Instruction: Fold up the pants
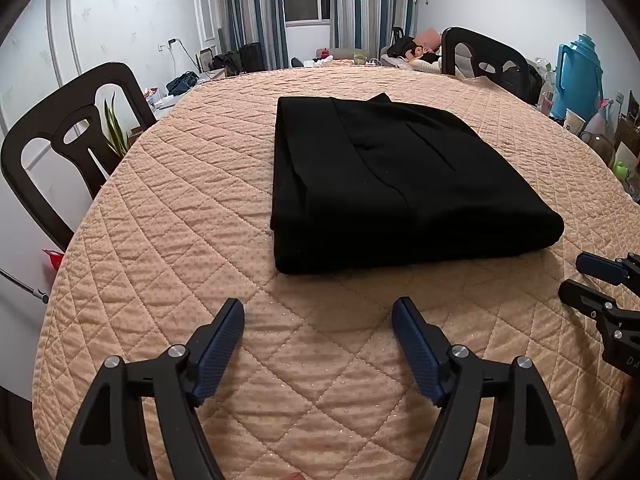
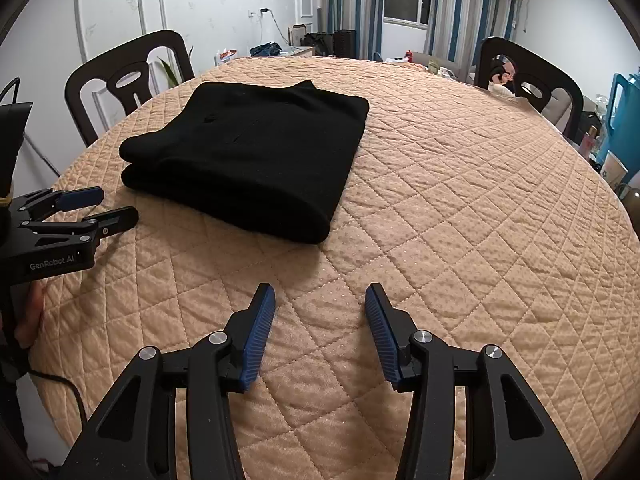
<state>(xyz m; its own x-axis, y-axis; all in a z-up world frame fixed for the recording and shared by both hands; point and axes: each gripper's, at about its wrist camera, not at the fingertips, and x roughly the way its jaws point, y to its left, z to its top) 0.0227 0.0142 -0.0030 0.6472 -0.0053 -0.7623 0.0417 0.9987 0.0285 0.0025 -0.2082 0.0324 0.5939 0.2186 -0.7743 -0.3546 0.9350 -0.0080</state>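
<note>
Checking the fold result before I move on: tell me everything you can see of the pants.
The pants are black, of matte soft-looking cloth, folded into a compact, thick, roughly rectangular stack of several layers with rounded folded edges. Seams and a small button-like spot show on top. They lie flat on the quilted peach table cover, touching only it; both grippers are apart from them.

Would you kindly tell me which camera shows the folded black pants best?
The left wrist view: the folded black pants lie centred, seams and stacked layers visible. The right wrist view shows the pants off to the left, mostly a dark shape.
</note>
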